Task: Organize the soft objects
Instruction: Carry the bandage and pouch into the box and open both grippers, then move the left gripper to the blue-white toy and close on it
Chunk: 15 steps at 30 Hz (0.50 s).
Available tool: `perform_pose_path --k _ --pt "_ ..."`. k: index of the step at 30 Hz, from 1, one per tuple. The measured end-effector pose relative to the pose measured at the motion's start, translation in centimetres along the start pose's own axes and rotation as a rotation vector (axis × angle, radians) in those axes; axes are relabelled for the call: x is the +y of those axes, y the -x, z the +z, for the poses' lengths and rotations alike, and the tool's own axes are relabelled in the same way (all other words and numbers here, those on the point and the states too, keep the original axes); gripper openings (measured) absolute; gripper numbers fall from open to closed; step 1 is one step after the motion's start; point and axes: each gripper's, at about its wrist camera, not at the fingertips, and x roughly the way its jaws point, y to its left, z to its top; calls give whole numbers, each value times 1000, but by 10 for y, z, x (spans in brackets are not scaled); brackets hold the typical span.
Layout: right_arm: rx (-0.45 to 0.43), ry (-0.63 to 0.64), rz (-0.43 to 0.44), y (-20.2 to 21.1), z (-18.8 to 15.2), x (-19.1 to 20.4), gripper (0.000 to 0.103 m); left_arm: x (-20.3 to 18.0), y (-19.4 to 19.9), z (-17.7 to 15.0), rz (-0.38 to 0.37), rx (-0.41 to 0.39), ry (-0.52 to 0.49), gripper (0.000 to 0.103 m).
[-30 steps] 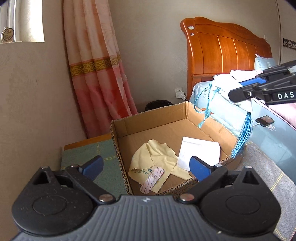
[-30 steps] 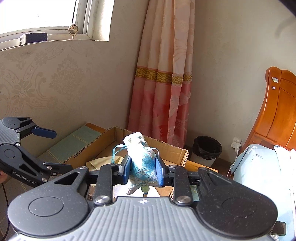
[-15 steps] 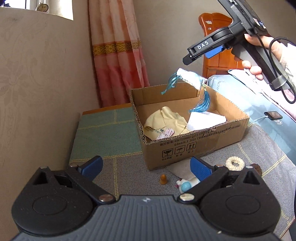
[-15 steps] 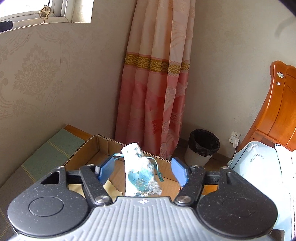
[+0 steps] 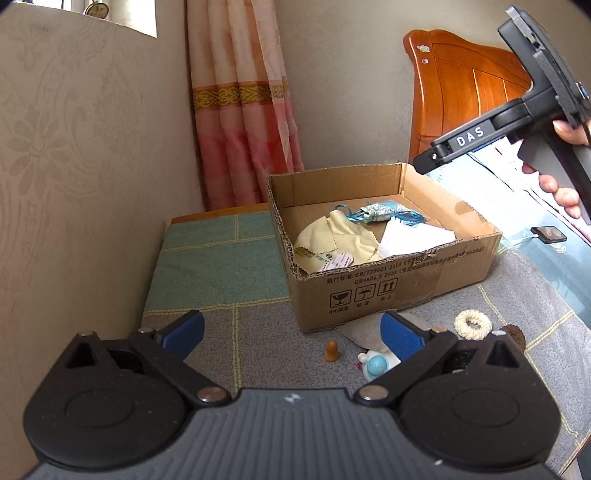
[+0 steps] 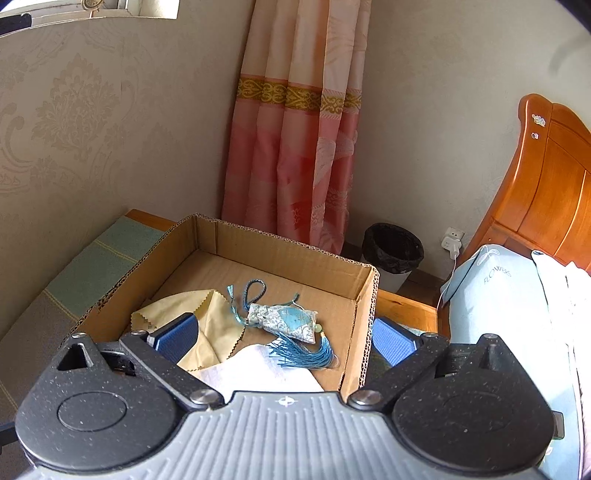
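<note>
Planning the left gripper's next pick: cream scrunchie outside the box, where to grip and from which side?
Grip the scrunchie across one side of its ring, coming straight down: it lies flat on the mat, hole up, so one finger can enter the hole. The left gripper is open.

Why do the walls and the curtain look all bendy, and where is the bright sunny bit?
Both views come through a fisheye lens, so the curtain and box edges bow. In the right wrist view, sunlight glares at the window and brightens the headboard.
</note>
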Motion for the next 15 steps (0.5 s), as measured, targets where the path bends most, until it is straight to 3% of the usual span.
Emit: perform_pose_path --k 6,15 --pt "3 -35 -10 16 -35 3 103 -5 1 -4 -5 6 -4 102" --pt "62 -141 -34 27 -112 2 103 -14 -3 -12 -25 41 -9 102"
